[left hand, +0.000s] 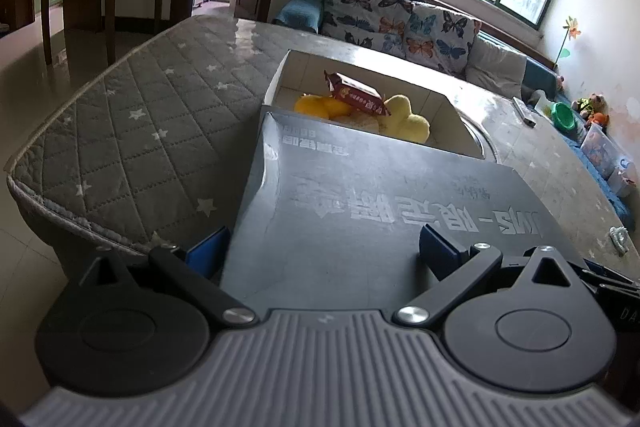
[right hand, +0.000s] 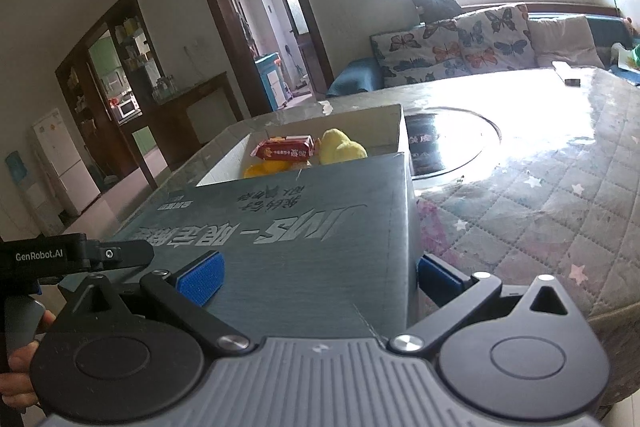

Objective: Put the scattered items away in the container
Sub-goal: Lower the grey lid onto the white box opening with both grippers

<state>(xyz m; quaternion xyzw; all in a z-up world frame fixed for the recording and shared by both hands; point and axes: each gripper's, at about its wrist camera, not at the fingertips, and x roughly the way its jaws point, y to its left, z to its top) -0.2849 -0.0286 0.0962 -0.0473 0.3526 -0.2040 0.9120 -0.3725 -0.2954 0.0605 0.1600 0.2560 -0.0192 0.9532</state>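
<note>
Straddling the near end of the dark grey lid (left hand: 360, 211), the left hand-held gripper (left hand: 322, 253) sits with its blue pads wide apart, one off each side of the panel, and whether they actually press on it I cannot tell. The right hand-held gripper (right hand: 320, 275) shows the same picture from the other wrist: its left pad lies over the lid's printed top, its right pad just outside the lid's right-hand edge, jaws spread wide, contact unclear. The lid, with pale lettering across it, covers the near part of the white cardboard box (left hand: 280, 75) and leaves the far part open.

Inside that open part, a red snack packet (left hand: 356, 97) lies tilted on top of the pile, an orange plush toy (left hand: 316, 105) sits to its left and a pale yellow plush toy (left hand: 408, 119) to its right in the left wrist view. The box rests on a grey quilted, star-patterned cover (left hand: 132, 131) that drapes the bench, towards its near edge. Beyond the box a round inset (right hand: 452, 143) shows in the bench top. Fingers (right hand: 20, 359) of a person's hand show at the lower left of the right wrist view, holding the other gripper's handle. A butterfly-print sofa (right hand: 460, 43) stands behind the bench's far edge.
</note>
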